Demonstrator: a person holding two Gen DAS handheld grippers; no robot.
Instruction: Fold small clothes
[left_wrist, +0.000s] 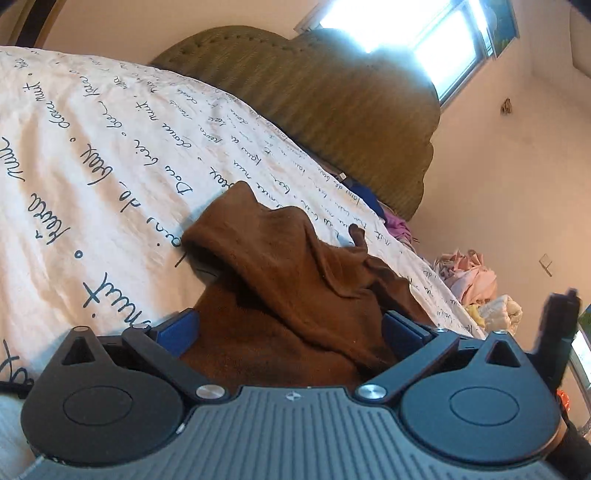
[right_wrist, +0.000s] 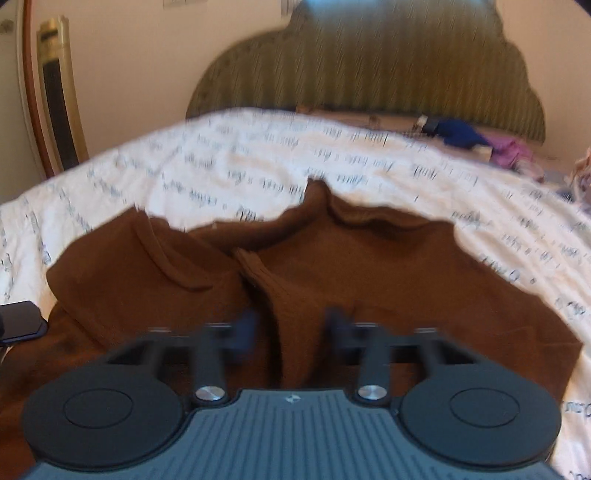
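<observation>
A brown knit garment (left_wrist: 288, 266) lies crumpled on a white bedspread (left_wrist: 110, 147) printed with handwriting. In the left wrist view my left gripper (left_wrist: 290, 330) is open wide, and a bunched part of the garment sits loosely between its blue pads (left_wrist: 177, 332). In the right wrist view, which is blurred, the garment (right_wrist: 369, 258) spreads across the bedspread (right_wrist: 258, 158). My right gripper (right_wrist: 291, 325) has its fingers drawn close on a raised fold of this brown cloth.
A green padded headboard (right_wrist: 369, 74) stands at the far end of the bed. Blue clothes (right_wrist: 461, 134) and purple clothes (right_wrist: 509, 153) lie near it. A pile of pink and pale clothes (left_wrist: 472, 277) sits past the bed's right edge. A window (left_wrist: 406, 33) glares above.
</observation>
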